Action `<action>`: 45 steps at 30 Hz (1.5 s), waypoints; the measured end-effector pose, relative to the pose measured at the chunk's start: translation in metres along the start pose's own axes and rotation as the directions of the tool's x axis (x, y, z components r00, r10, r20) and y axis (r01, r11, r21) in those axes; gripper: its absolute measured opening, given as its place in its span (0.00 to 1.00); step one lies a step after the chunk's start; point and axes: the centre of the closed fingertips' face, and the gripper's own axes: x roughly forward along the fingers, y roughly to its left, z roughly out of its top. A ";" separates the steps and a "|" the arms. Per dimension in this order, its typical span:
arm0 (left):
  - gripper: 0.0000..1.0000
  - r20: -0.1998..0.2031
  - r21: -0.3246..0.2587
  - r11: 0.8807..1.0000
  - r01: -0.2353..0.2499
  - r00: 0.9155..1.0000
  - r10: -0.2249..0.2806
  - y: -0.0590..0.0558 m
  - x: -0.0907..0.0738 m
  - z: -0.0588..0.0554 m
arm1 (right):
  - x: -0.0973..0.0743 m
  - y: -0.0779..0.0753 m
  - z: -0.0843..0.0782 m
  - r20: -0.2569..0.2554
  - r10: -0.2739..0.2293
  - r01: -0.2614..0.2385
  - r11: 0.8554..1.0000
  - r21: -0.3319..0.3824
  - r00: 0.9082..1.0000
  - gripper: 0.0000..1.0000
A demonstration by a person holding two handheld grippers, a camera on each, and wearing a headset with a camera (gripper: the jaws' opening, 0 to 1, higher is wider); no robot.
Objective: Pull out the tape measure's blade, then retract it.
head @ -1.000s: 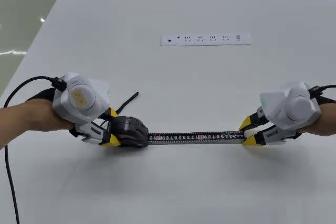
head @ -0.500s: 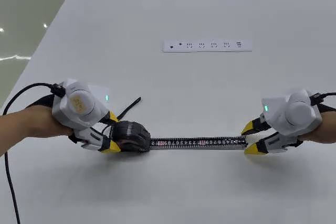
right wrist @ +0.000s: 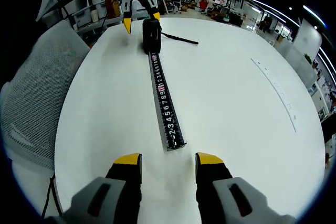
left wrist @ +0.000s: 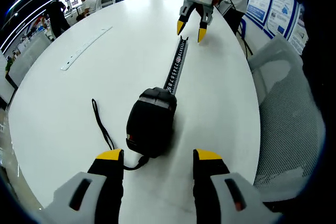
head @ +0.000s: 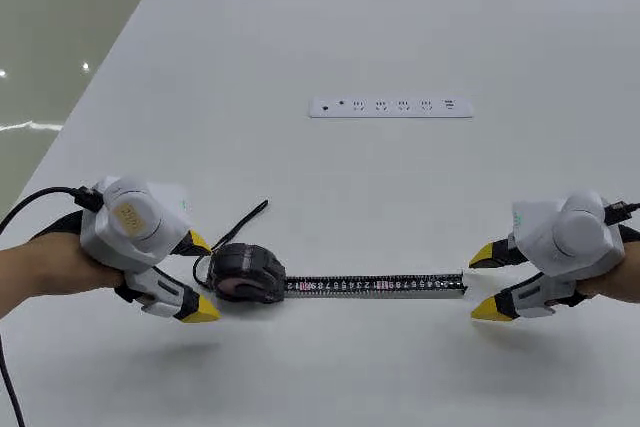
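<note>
In the head view, I see the tape measure (head: 245,274) lying on the worktop (head: 300,177), its blade (head: 375,285) stretched out toward 3 o'clock. In the left gripper view, my left gripper (left wrist: 158,156) has its jaws released, with the case just ahead at 12 o'clock. In the right gripper view, my right gripper (right wrist: 168,159) also has its jaws released, and the blade's tip lies just ahead at 12 o'clock.

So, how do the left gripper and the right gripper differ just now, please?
The left gripper faces the tape measure's black case; the right gripper faces the blade's free end. The case's strap reaches the left gripper's jaws; the right gripper's frame bare table. Both are open, holding nothing.
</note>
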 end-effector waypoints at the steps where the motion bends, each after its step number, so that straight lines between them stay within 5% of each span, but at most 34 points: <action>1: 0.50 0.004 -0.007 1.000 -0.006 1.000 0.006 0.002 0.000 -0.004 | -0.002 0.001 0.000 0.003 -0.009 0.009 1.000 0.018 1.000 0.42; 10: 0.57 0.045 -0.111 0.993 -0.045 0.998 0.050 -0.008 -0.009 -0.009 | -0.013 0.002 0.002 0.043 -0.105 0.099 0.985 0.140 0.994 0.48; 18: 0.66 0.094 -0.204 0.973 -0.105 0.987 0.127 -0.012 -0.018 -0.015 | -0.022 0.014 0.010 0.075 -0.154 0.135 0.969 0.207 0.985 0.59; 20: 0.66 0.108 -0.224 0.968 -0.118 0.984 0.144 -0.022 -0.025 -0.005 | -0.026 0.017 0.013 0.090 -0.174 0.150 0.963 0.222 0.981 0.60; 25: 0.68 0.130 -0.261 0.954 -0.145 0.974 0.184 -0.024 -0.028 -0.007 | -0.028 0.026 0.018 0.101 -0.197 0.165 0.950 0.264 0.975 0.65; 28: 0.71 0.152 -0.282 0.948 -0.151 0.968 0.199 -0.039 -0.036 0.006 | -0.032 0.031 0.022 0.108 -0.217 0.179 0.941 0.286 0.970 0.67; 40: 0.78 0.181 -0.357 0.914 -0.191 0.946 0.269 -0.047 -0.040 0.005 | -0.038 0.045 0.035 0.135 -0.303 0.233 0.895 0.379 0.944 0.76; 45: 0.81 0.196 -0.372 0.904 -0.212 0.934 0.300 -0.055 -0.042 0.018 | -0.042 0.050 0.041 0.131 -0.333 0.258 0.881 0.398 0.934 0.81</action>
